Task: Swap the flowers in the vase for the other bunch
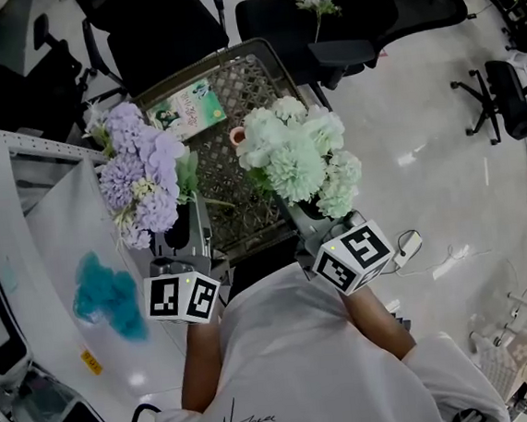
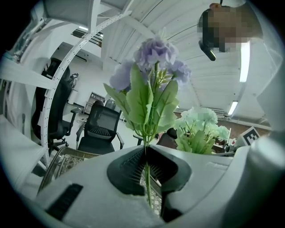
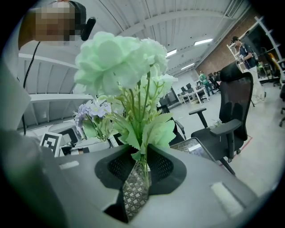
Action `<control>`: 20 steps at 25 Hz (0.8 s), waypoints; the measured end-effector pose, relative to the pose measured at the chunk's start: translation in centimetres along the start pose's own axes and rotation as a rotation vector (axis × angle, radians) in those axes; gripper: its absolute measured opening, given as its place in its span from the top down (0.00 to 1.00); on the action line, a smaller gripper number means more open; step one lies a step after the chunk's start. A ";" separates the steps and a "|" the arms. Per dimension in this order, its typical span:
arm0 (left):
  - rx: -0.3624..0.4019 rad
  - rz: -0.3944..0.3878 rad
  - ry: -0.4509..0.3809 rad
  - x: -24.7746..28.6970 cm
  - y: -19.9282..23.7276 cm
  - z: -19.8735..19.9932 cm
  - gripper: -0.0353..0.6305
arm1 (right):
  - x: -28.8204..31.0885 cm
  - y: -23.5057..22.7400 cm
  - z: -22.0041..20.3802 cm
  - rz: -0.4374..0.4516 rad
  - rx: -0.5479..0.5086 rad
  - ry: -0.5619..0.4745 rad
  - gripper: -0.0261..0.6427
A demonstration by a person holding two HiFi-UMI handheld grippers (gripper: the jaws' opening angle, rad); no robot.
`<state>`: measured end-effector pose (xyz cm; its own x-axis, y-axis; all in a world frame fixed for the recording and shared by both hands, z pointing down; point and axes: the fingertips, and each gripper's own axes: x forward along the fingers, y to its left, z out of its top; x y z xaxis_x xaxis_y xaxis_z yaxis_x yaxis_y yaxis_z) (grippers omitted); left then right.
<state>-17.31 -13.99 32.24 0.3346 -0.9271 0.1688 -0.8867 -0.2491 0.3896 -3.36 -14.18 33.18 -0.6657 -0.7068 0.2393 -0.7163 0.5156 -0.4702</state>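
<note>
I hold both bunches upright over a wire-mesh cart. The purple bunch (image 1: 139,171) (image 2: 153,53) has its thin green stem pinched in my left gripper (image 1: 187,226) (image 2: 146,167), which is shut on it. The pale green bunch (image 1: 300,155) (image 3: 120,62) has its stems clamped in my right gripper (image 1: 306,212) (image 3: 141,167), also shut. The two bunches stand side by side and apart; each gripper view shows the other bunch off to the side, the green bunch (image 2: 200,124) and the purple bunch (image 3: 91,111). I cannot make out a vase in any view.
The wire-mesh cart (image 1: 251,86) below holds a green printed pack (image 1: 189,109) and a small pinkish object (image 1: 237,136). Black office chairs (image 1: 163,30) stand beyond it, one bearing a flower sprig (image 1: 318,5). A white table with a teal clump (image 1: 105,295) is at the left.
</note>
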 end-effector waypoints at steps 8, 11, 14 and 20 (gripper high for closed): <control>-0.008 -0.015 -0.003 0.4 0.1 -0.6 0.91 | 0.4 -0.4 -1.2 -0.008 0.003 0.016 0.84; -0.009 -0.018 -0.009 0.7 0.4 -0.7 0.91 | 0.6 -0.8 -1.5 -0.013 0.004 0.015 0.84; -0.009 -0.015 -0.010 0.9 0.7 -0.9 0.91 | 0.8 -1.2 -1.6 -0.016 0.006 0.016 0.84; -0.006 -0.013 -0.021 1.3 1.2 -1.2 0.91 | 0.9 -1.8 -2.1 -0.023 -0.001 0.015 0.84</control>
<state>-17.56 -15.14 34.00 0.3391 -0.9296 0.1443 -0.8802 -0.2594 0.3974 -3.11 -14.67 36.05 -0.6519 -0.7114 0.2625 -0.7318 0.4997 -0.4634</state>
